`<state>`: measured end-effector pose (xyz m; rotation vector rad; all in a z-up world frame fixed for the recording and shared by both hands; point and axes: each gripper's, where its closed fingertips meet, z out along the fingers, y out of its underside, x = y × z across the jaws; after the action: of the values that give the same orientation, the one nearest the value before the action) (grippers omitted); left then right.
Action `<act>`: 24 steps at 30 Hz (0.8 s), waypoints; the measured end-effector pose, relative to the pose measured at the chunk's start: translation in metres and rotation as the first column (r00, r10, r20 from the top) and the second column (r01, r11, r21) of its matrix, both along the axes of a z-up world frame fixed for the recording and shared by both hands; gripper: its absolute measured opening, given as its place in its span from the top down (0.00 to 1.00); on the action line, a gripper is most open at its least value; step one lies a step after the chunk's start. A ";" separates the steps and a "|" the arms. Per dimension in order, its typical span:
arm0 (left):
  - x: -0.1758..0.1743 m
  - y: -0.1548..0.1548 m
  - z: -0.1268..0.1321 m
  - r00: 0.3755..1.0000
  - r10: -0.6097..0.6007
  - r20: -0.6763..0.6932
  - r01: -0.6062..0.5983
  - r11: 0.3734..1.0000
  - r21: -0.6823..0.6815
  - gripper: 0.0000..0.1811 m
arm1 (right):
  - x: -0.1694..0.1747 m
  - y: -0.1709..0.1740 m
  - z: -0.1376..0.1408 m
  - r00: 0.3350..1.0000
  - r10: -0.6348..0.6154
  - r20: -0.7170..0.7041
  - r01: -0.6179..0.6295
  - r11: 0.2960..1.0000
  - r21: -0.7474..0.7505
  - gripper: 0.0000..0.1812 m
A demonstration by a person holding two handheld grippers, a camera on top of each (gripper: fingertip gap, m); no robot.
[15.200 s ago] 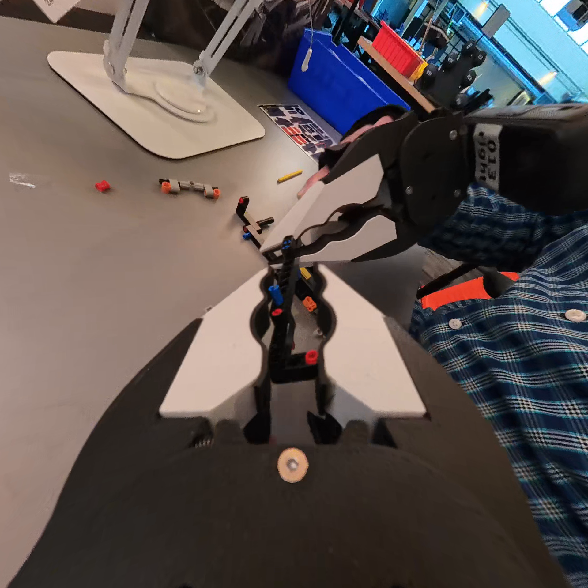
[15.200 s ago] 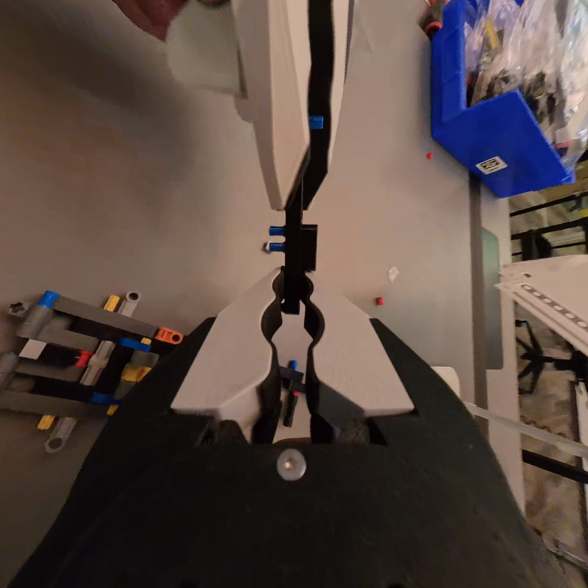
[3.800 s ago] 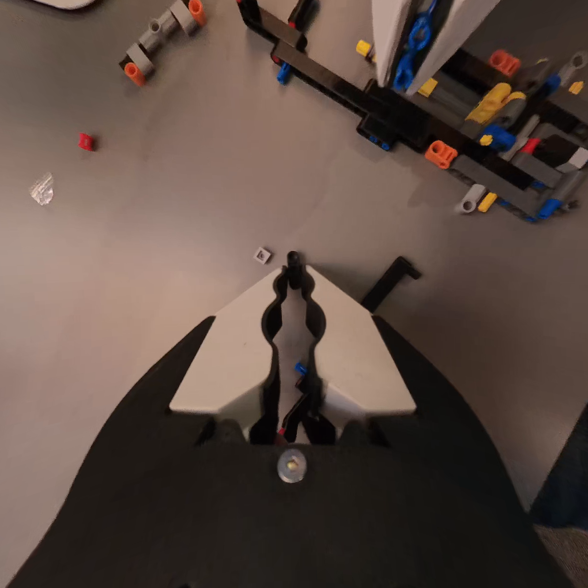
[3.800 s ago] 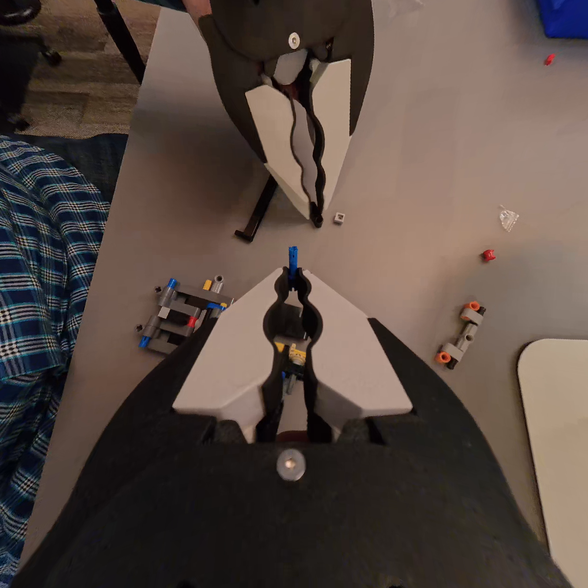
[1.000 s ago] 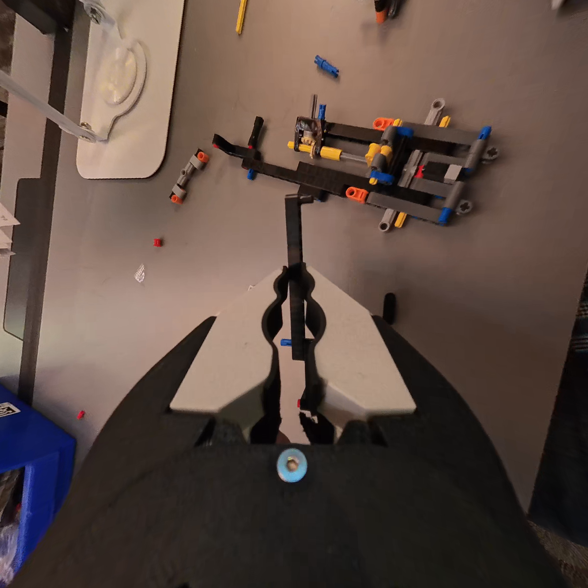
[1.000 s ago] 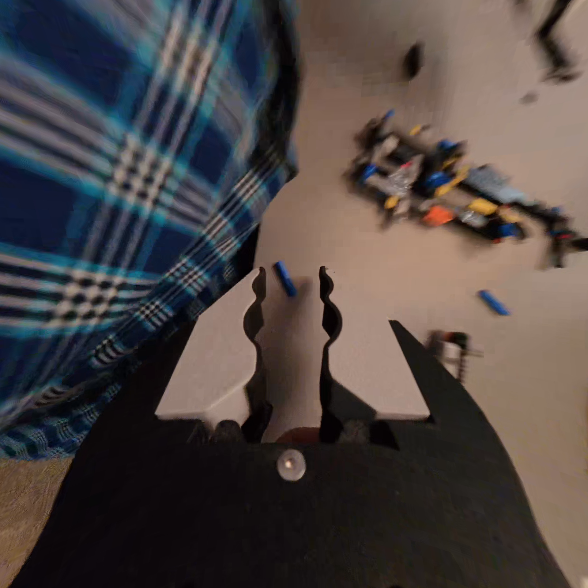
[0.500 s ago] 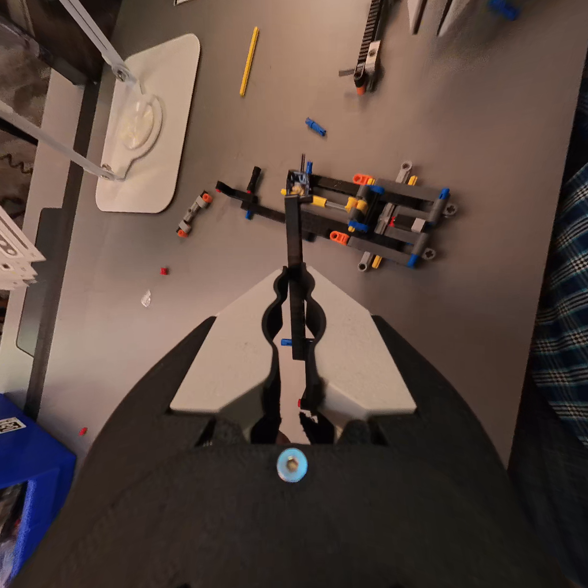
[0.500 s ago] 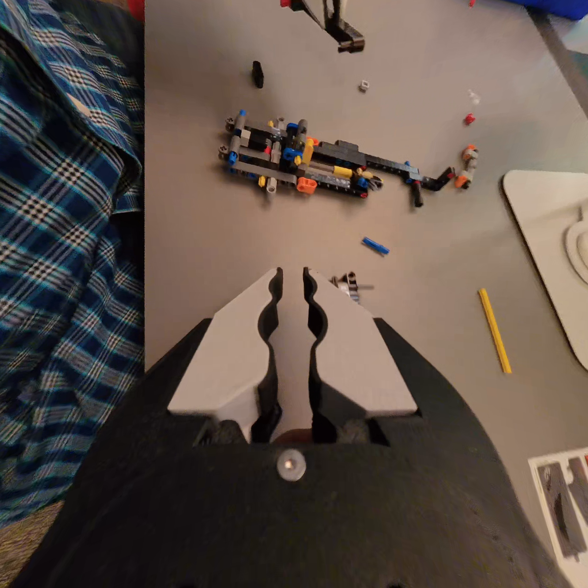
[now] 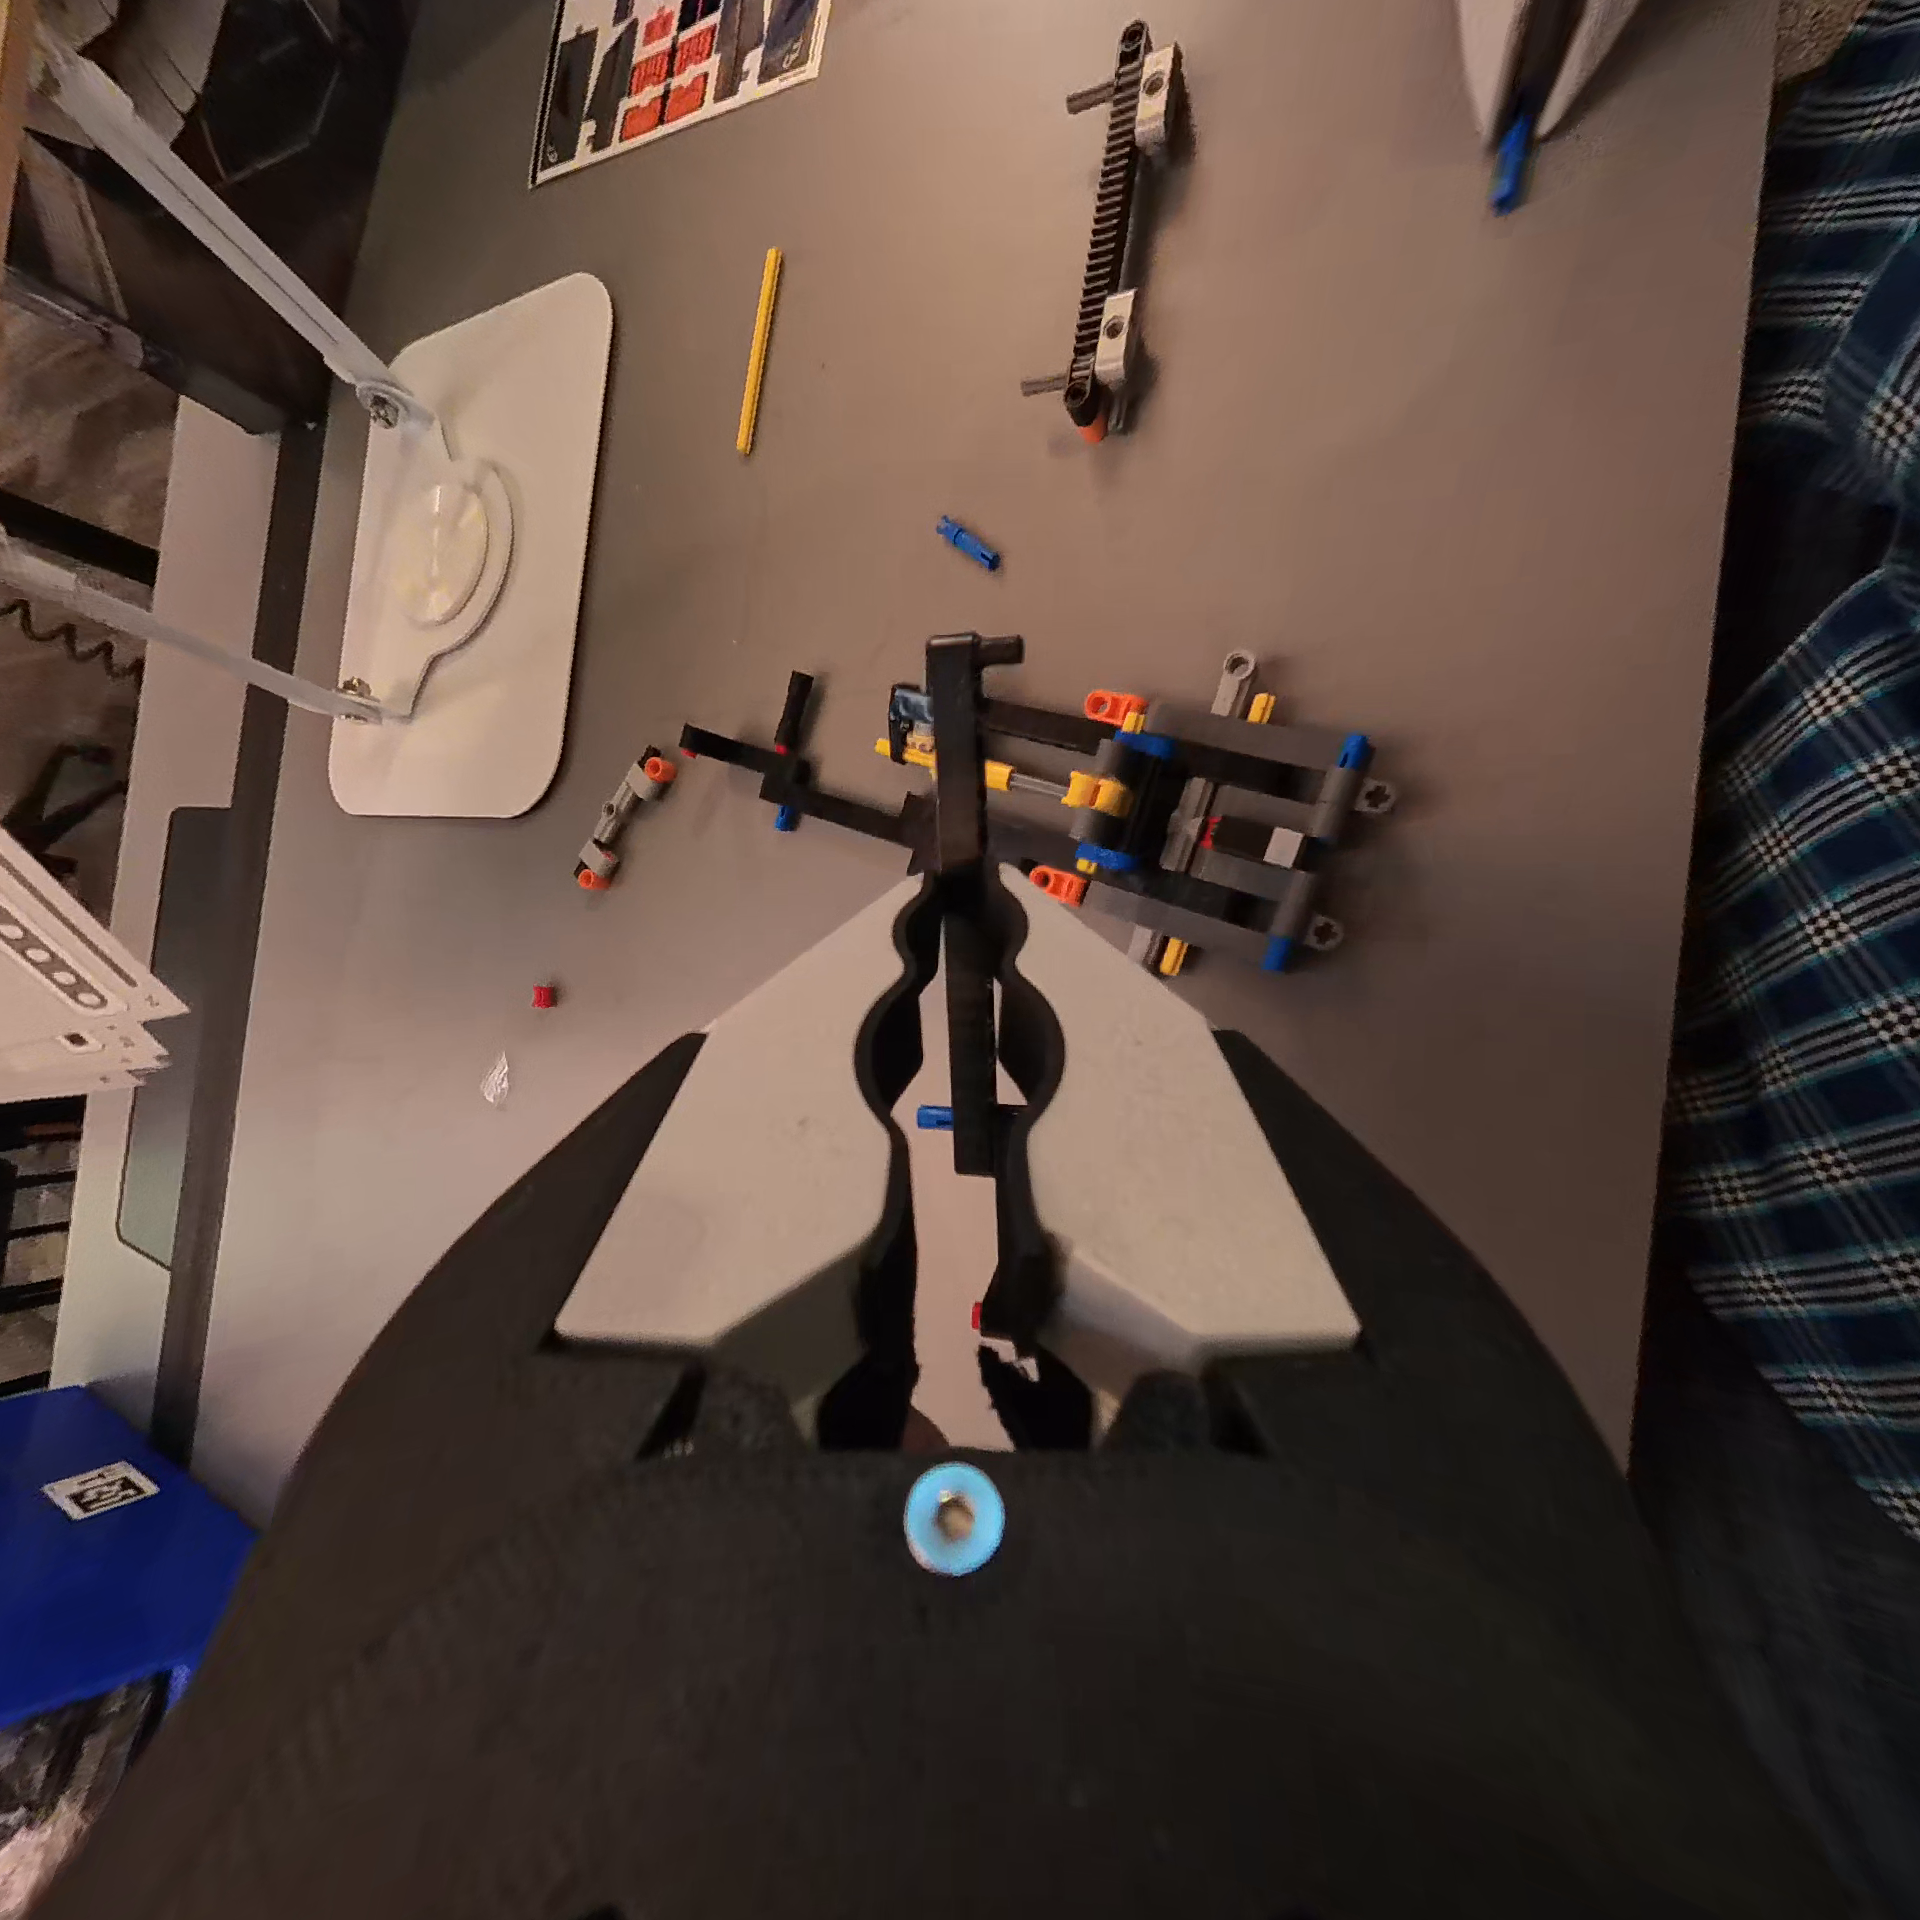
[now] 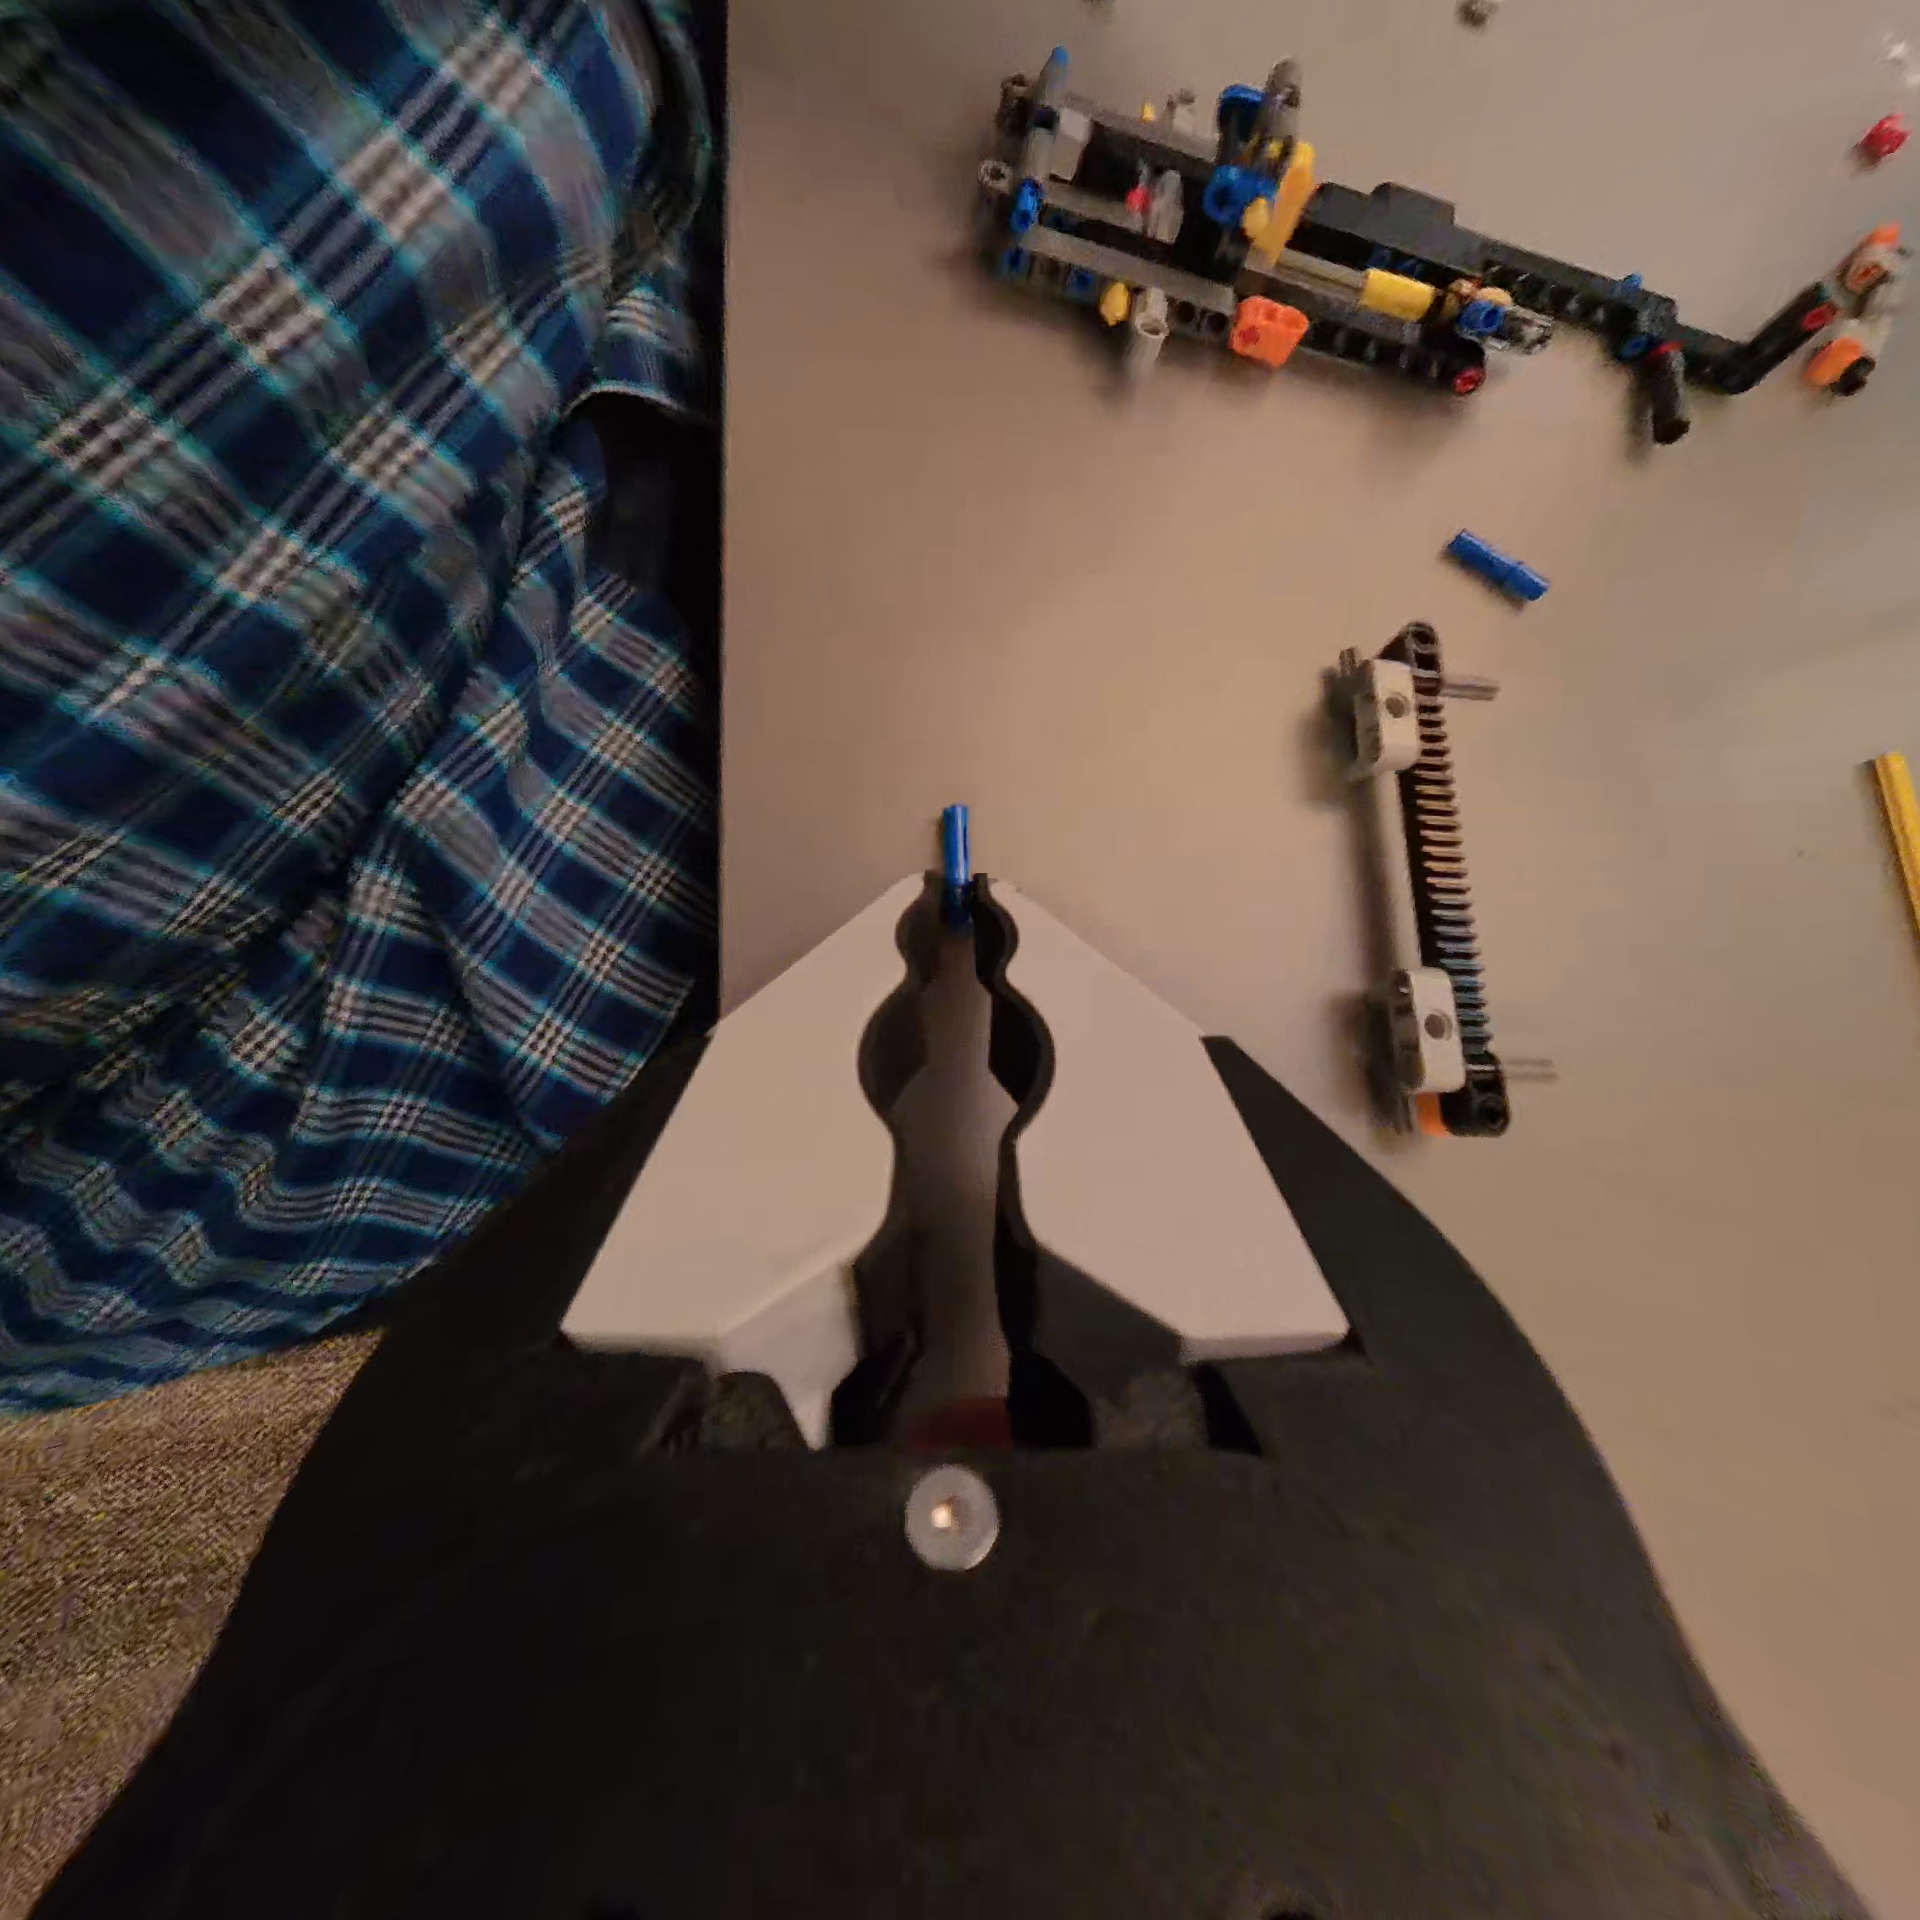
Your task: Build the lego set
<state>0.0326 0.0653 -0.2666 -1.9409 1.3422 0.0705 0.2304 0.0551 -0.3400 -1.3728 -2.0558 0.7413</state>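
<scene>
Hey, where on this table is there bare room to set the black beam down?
Bare table lies between the gear rack and the shirt-side edge, and more between the red pin and the left hand-held gripper. It is crowded around the main assembly, with the loose blue pin and yellow axle just beyond.

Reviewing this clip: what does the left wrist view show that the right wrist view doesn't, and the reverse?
Only the left wrist view shows the left claw shut on a black beam, the white stand base, the sticker sheet and the blue bin. Only the right wrist view shows carpet past the table edge. Both show the grey table, main assembly, toothed rack piece, loose blue pin, plaid shirt, and the right claw shut on another blue pin.
</scene>
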 end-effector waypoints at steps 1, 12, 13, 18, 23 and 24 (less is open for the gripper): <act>0.001 0.000 0.001 1.000 -0.002 -0.002 0.002 1.000 0.004 0.97 | -0.002 0.006 0.000 1.000 -0.030 -0.001 0.030 1.000 -0.001 0.97; 0.040 0.006 0.013 0.974 -0.194 -0.114 0.197 0.980 0.021 0.97 | -0.010 0.047 0.055 0.972 -0.202 -0.123 0.202 0.979 -0.019 0.90; 0.047 0.008 0.015 0.965 -0.228 -0.132 0.234 0.972 0.028 0.97 | -0.018 0.047 0.070 0.963 -0.217 -0.157 0.211 0.976 -0.053 0.92; 0.070 0.015 0.020 0.878 -0.366 -0.308 0.399 0.916 0.048 0.97 | -0.068 0.037 0.123 0.952 -0.190 -0.239 0.116 0.949 -0.293 0.90; 0.085 0.020 0.018 0.765 -0.453 -0.458 0.528 0.848 0.042 0.97 | -0.098 0.025 0.106 0.993 -0.078 -0.090 0.043 0.938 -0.345 0.91; 0.086 0.022 0.019 0.742 -0.461 -0.486 0.547 0.836 0.042 0.98 | -0.100 0.023 0.100 0.997 -0.062 -0.056 0.037 0.930 -0.365 0.92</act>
<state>0.1188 0.0871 -0.2479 -1.3815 2.0674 0.3936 0.1302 0.0782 -0.2397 -1.5659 -1.8870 1.1752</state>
